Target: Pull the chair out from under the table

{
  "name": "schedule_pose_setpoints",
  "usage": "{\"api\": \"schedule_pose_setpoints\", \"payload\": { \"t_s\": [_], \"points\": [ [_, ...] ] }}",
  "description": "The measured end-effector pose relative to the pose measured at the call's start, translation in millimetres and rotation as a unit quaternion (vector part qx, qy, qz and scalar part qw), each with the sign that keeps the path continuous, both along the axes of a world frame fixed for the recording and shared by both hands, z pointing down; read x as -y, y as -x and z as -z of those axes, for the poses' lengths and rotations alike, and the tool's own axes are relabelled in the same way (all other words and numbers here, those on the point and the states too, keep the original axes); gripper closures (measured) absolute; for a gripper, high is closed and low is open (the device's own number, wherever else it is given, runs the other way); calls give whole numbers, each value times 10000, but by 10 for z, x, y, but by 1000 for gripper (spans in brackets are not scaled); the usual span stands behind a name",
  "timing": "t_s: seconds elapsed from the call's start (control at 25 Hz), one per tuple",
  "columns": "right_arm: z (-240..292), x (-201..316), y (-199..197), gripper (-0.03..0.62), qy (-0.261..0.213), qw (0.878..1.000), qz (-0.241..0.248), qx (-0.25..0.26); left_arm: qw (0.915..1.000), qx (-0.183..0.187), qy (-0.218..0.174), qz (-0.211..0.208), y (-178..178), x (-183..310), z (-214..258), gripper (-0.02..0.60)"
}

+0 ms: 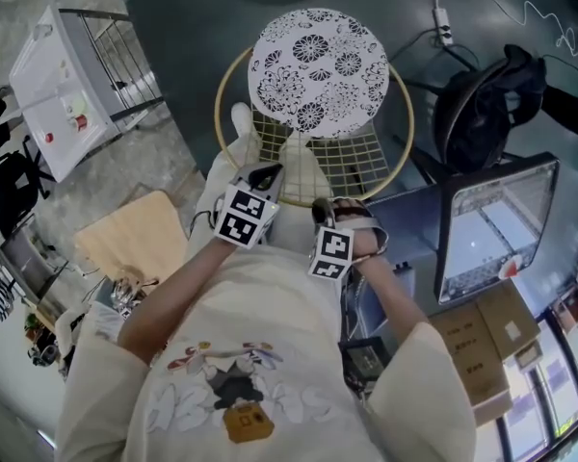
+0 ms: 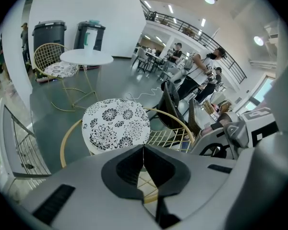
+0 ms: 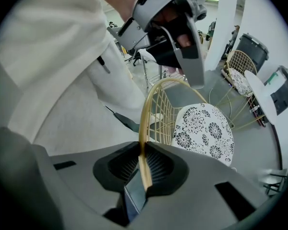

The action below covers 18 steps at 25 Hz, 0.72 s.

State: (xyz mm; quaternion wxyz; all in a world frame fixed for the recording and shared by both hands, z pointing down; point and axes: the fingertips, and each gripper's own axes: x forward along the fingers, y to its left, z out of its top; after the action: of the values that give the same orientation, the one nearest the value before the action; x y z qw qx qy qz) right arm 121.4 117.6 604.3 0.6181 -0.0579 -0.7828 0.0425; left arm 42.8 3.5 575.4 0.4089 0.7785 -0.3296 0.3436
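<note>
Open office atrium: round café table, mezzanine railing (people standing behind)

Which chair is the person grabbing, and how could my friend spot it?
Look on the dark floor just in front of the person. The chair has a gold wire back and a round black-and-white flowery cushion; its neighbour, the office chair, is plain black.
</note>
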Motion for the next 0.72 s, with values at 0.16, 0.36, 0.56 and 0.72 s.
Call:
{"api": "schedule_pose_setpoints", "payload": {
  "t_s": [0.16, 0.36, 0.56, 0.72],
  "points": [
    [-3, 10, 0, 539, 52, 10000, -66, 21, 10000, 7, -26, -32, -15, 42, 35, 572],
    [32, 5, -22, 537, 444, 9976, -527, 66, 9998, 40, -138, -98, -18, 86, 161, 572],
    [234, 213, 13, 537, 581, 9925, -1010, 363, 9993, 66, -350, -118, 17, 250, 364, 572],
    [412, 561, 109, 537, 348, 9872, -1425, 627, 9984, 36, -543, -160, 20, 424, 575, 572]
  ]
}}
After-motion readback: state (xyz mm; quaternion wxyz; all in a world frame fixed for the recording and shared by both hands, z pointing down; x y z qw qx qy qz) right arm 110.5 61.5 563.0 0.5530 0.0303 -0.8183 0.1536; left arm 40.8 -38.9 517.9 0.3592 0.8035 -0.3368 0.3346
